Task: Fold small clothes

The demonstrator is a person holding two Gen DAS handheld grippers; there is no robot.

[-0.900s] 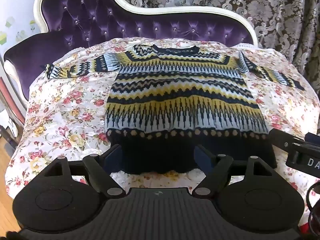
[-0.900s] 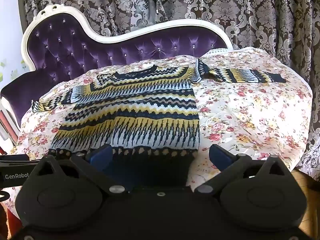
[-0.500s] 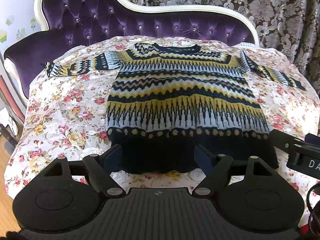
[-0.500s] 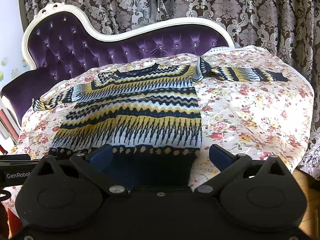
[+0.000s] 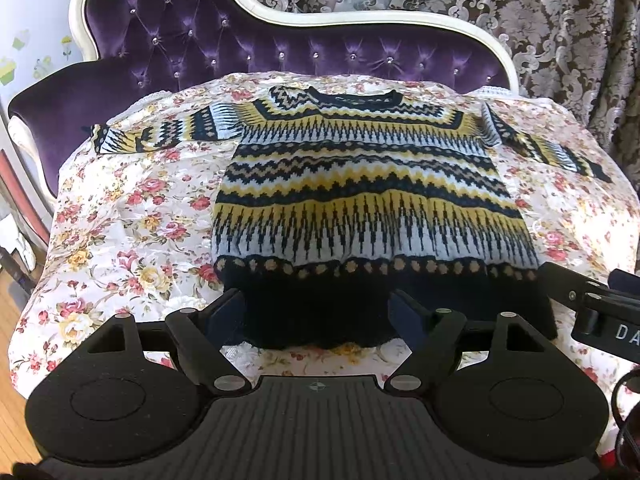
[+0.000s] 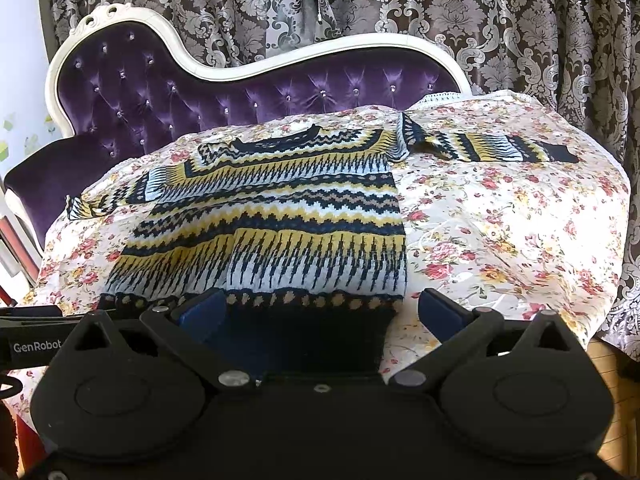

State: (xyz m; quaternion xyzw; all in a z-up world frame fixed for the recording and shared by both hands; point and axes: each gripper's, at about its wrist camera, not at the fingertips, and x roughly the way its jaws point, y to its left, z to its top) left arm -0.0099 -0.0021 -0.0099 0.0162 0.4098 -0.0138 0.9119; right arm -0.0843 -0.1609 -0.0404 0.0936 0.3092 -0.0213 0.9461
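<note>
Patterned sweater flat (sleeves spread) on bedspread.

Patterned sweater flat on floral cover, left gripper open

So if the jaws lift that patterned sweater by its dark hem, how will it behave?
Probably floppy: the sweater lies flat, following the floral cover. Its spread sleeves would likely dangle. The thick-looking knit suggests moderate weight and decent grip, and the cover beneath may shift.
</note>
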